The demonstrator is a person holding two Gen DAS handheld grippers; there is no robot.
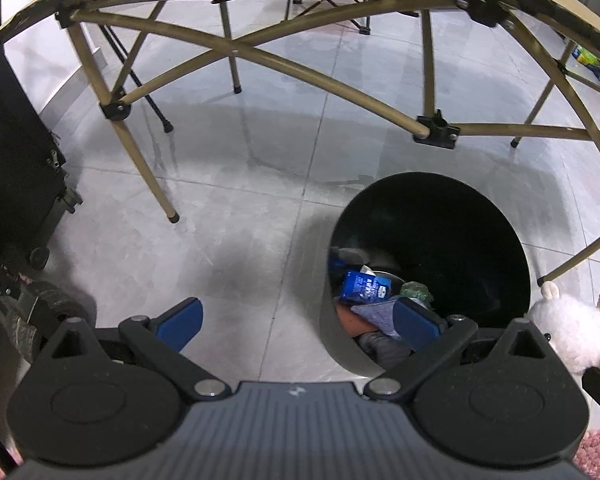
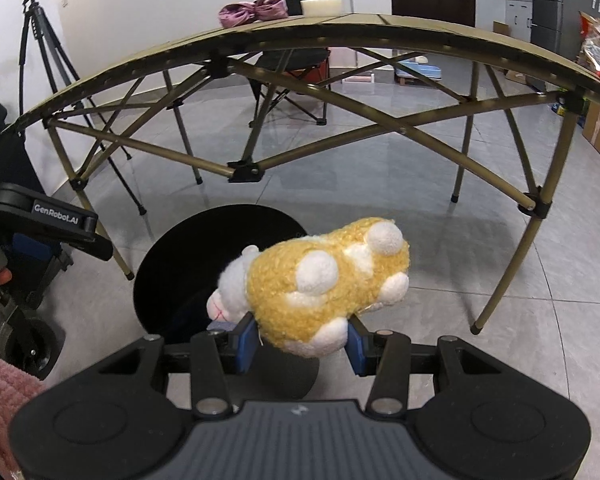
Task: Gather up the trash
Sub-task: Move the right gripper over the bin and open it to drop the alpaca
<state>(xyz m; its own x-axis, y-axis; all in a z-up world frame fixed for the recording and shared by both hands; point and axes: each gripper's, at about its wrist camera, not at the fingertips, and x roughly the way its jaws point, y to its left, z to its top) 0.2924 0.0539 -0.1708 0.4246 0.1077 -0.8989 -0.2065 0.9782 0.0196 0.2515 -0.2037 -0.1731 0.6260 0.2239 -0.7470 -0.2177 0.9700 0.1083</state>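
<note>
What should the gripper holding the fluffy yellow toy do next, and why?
Probably carry it a little further left, over the bin's opening. The right gripper is shut on the plush toy, whose white head already hangs over the black bin, while its yellow body still looks to be beside the rim. The bin already holds trash such as a blue carton. The left gripper is open and empty.

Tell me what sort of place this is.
Probably a room in a home set up for recording. A folding camping table stands on a grey tiled floor, with a folding camp chair behind it, a camera tripod by the white wall, and a black trash bin nearby.
</note>
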